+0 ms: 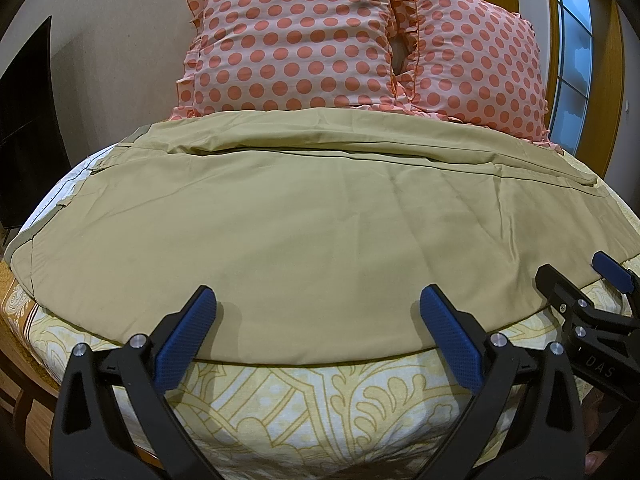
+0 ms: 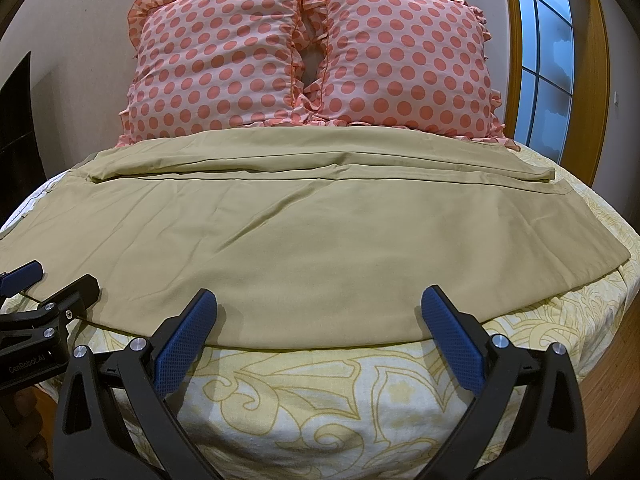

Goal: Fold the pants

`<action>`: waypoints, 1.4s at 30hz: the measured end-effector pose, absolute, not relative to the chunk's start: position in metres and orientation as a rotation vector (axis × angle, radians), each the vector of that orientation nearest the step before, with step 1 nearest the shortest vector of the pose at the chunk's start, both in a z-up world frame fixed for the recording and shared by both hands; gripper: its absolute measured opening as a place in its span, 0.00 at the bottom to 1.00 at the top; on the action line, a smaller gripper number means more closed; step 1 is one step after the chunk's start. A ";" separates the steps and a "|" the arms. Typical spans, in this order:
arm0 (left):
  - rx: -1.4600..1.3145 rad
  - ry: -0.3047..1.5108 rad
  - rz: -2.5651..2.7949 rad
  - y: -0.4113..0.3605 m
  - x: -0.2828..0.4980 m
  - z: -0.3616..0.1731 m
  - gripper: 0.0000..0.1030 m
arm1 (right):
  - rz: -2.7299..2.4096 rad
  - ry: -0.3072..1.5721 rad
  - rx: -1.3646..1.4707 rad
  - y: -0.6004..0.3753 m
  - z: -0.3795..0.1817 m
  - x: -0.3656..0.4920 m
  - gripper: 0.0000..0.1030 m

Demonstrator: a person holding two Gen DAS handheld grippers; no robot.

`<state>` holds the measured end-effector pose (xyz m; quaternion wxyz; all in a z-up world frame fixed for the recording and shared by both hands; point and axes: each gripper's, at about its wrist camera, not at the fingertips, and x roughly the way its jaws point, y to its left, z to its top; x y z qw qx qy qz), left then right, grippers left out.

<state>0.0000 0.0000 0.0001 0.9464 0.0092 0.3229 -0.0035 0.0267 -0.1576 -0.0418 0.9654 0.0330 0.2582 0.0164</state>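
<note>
Khaki pants [image 1: 280, 232] lie flat across the bed, waistband at the left, leg ends at the right, one leg folded along the far side; they also show in the right wrist view [image 2: 320, 240]. My left gripper [image 1: 318, 304] is open and empty, its blue pads just above the pants' near edge. My right gripper [image 2: 318, 304] is open and empty over the near edge further right. The right gripper shows in the left wrist view [image 1: 576, 280] at the right, the left gripper in the right wrist view [image 2: 52, 276] at the left.
The bed has a yellow patterned sheet [image 1: 320, 400]. Two pink polka-dot pillows [image 2: 224, 64] [image 2: 404, 60] stand against the wall behind the pants. A dark screen [image 1: 24, 128] is at the left, a window with a wooden frame [image 2: 544, 56] at the right.
</note>
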 end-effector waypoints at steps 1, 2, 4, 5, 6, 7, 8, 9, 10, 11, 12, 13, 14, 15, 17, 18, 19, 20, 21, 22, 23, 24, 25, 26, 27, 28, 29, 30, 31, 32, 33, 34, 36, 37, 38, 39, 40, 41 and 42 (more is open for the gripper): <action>0.019 0.657 -0.007 0.000 0.000 0.000 0.98 | 0.033 0.523 0.067 -0.158 -0.042 0.027 0.99; 0.019 0.658 -0.007 0.000 0.000 0.000 0.98 | 0.033 0.523 0.067 -0.158 -0.042 0.027 0.99; 0.019 0.657 -0.007 0.000 0.000 0.000 0.98 | 0.033 0.523 0.067 -0.158 -0.042 0.027 0.99; 0.019 0.657 -0.007 0.000 0.000 0.000 0.98 | 0.033 0.522 0.067 -0.158 -0.042 0.027 0.99; 0.019 0.657 -0.007 0.000 0.000 0.000 0.98 | 0.033 0.522 0.067 -0.158 -0.042 0.027 0.99; 0.019 0.657 -0.007 0.000 0.000 0.000 0.98 | 0.033 0.522 0.067 -0.158 -0.042 0.027 0.99; 0.019 0.657 -0.007 0.000 0.000 0.000 0.98 | 0.033 0.522 0.067 -0.158 -0.042 0.027 0.99; 0.019 0.657 -0.007 0.000 0.000 0.000 0.98 | 0.033 0.522 0.067 -0.158 -0.042 0.027 0.99; 0.019 0.657 -0.007 0.000 0.000 0.000 0.98 | 0.033 0.522 0.067 -0.158 -0.042 0.027 0.99; 0.019 0.657 -0.007 0.000 0.000 0.000 0.98 | 0.033 0.522 0.067 -0.158 -0.042 0.027 0.99; 0.019 0.657 -0.007 0.000 0.000 0.000 0.98 | 0.033 0.522 0.067 -0.158 -0.042 0.027 0.99; 0.019 0.657 -0.007 0.000 0.000 0.000 0.98 | 0.033 0.522 0.067 -0.158 -0.042 0.027 0.99; 0.019 0.657 -0.007 0.000 0.000 0.000 0.98 | 0.033 0.521 0.067 -0.158 -0.042 0.027 0.99; 0.019 0.657 -0.007 0.000 0.000 0.000 0.98 | 0.033 0.522 0.067 -0.158 -0.042 0.027 0.99; 0.019 0.657 -0.007 0.000 0.000 0.000 0.98 | 0.034 0.520 0.066 -0.158 -0.043 0.027 0.99; 0.019 0.657 -0.007 0.000 0.000 0.000 0.98 | 0.034 0.519 0.066 -0.158 -0.043 0.027 0.99; 0.019 0.657 -0.007 0.000 0.000 0.000 0.98 | 0.033 0.520 0.067 -0.158 -0.042 0.027 0.99; 0.019 0.656 -0.007 0.000 0.000 0.000 0.98 | 0.033 0.520 0.067 -0.158 -0.042 0.027 0.99; 0.019 0.657 -0.007 0.000 0.000 0.000 0.98 | 0.033 0.521 0.066 -0.158 -0.043 0.027 0.99; 0.019 0.657 -0.007 0.000 0.000 0.000 0.98 | 0.033 0.519 0.066 -0.158 -0.043 0.026 0.99; 0.019 0.656 -0.007 0.000 0.000 0.000 0.98 | 0.033 0.517 0.066 -0.158 -0.043 0.026 0.99; 0.019 0.656 -0.007 0.000 0.000 0.000 0.98 | 0.033 0.514 0.066 -0.158 -0.043 0.026 0.99; 0.019 0.656 -0.007 0.000 0.000 0.000 0.98 | 0.033 0.511 0.066 -0.158 -0.043 0.026 0.99; 0.019 0.656 -0.007 0.000 0.000 0.000 0.98 | 0.034 0.507 0.066 -0.158 -0.043 0.026 0.99; 0.019 0.656 -0.007 0.000 0.000 0.000 0.98 | 0.035 0.505 0.066 -0.159 -0.044 0.024 0.99; 0.020 0.656 -0.007 0.000 0.000 0.000 0.98 | 0.036 0.504 0.066 -0.159 -0.044 0.024 0.99; 0.020 0.656 -0.007 0.000 0.000 0.000 0.98 | 0.037 0.503 0.065 -0.158 -0.045 0.023 0.99; 0.020 0.657 -0.008 0.000 0.000 0.000 0.98 | 0.040 0.503 0.064 -0.158 -0.045 0.024 0.99; 0.020 0.657 -0.009 0.000 0.000 0.000 0.98 | 0.042 0.504 0.064 -0.159 -0.046 0.024 0.99; 0.021 0.660 -0.011 0.000 0.000 0.000 0.98 | 0.050 0.510 0.062 -0.160 -0.045 0.026 0.99; 0.023 0.665 -0.014 0.000 0.001 0.001 0.98 | 0.063 0.523 0.061 -0.161 -0.044 0.029 0.99; 0.023 0.674 -0.021 0.001 0.002 0.001 0.98 | 0.076 0.544 0.064 -0.163 -0.042 0.031 0.99; 0.000 0.706 -0.042 0.007 0.006 0.011 0.98 | 0.066 0.576 0.079 -0.175 -0.033 0.037 0.99; -0.017 0.705 -0.048 0.007 0.008 0.009 0.98 | 0.059 0.571 0.091 -0.185 -0.024 0.043 0.99; -0.043 0.707 -0.058 0.012 0.010 0.013 0.98 | 0.046 0.559 0.104 -0.197 -0.013 0.048 0.99; -0.093 0.696 -0.070 0.020 0.014 0.021 0.98 | 0.030 0.549 0.115 -0.209 -0.002 0.055 0.99; -0.125 0.686 -0.073 0.028 0.016 0.027 0.98 | 0.012 0.540 0.123 -0.220 0.008 0.062 0.99; -0.151 0.675 -0.069 0.034 0.019 0.034 0.98 | -0.027 0.537 0.132 -0.237 0.022 0.078 0.99; -0.170 0.668 -0.058 0.039 0.024 0.040 0.98 | -0.071 0.548 0.143 -0.254 0.034 0.097 0.99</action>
